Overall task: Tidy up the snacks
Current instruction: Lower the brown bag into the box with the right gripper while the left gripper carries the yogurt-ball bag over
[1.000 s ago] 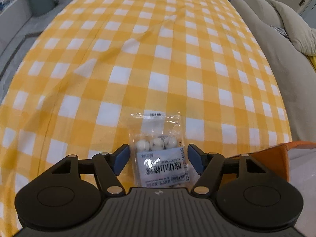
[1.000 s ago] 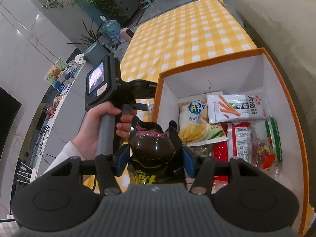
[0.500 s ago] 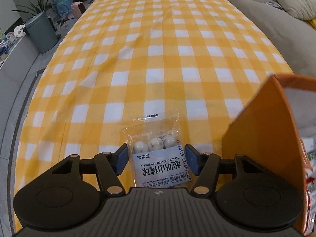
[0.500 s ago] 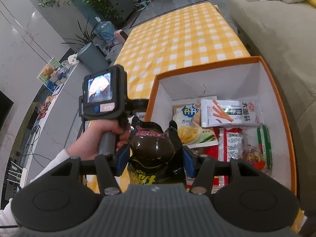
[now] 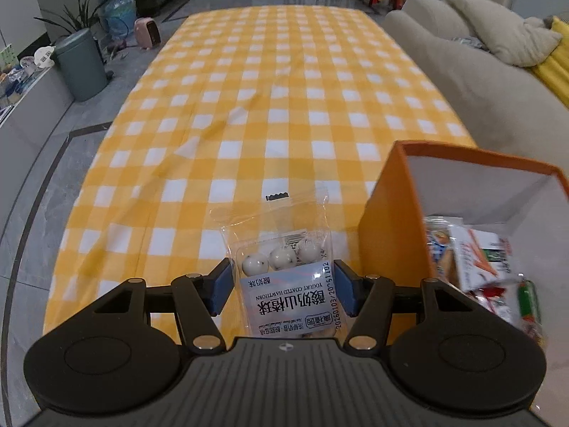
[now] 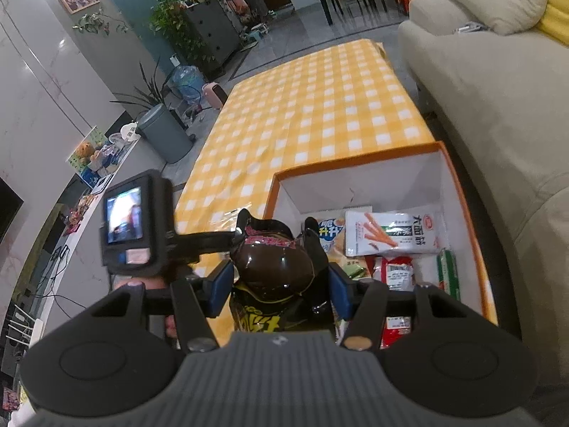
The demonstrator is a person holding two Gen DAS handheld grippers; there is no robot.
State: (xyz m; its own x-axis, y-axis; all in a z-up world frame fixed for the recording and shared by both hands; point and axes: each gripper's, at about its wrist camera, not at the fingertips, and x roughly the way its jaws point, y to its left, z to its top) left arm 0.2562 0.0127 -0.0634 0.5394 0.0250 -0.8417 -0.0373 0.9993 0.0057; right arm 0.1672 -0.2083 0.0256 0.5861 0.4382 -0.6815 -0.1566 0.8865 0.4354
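While both packets hung in the air, the job looked like a double drop into the orange box (image 6: 466, 192), and the clean way to do it was to clear the rim first, then let go low over a gap between the packs already inside. The left gripper (image 5: 281, 284) was clenched on the clear yogurt hawthorn packet (image 5: 284, 267), holding it above the checked tablecloth (image 5: 270, 106), with the box's near wall at about three o'clock from its fingers; it needed to travel that way and rise over the edge. The right gripper (image 6: 279, 284) was clamped on a dark glossy snack bag (image 6: 274, 267), poised at the box's left wall, the filled floor lying toward two o'clock. Both tools pointed forward and tilted downward; the left hand (image 6: 170, 284) gripped its handle at nine o'clock in the right wrist view. Releasing one at a time seemed wisest.
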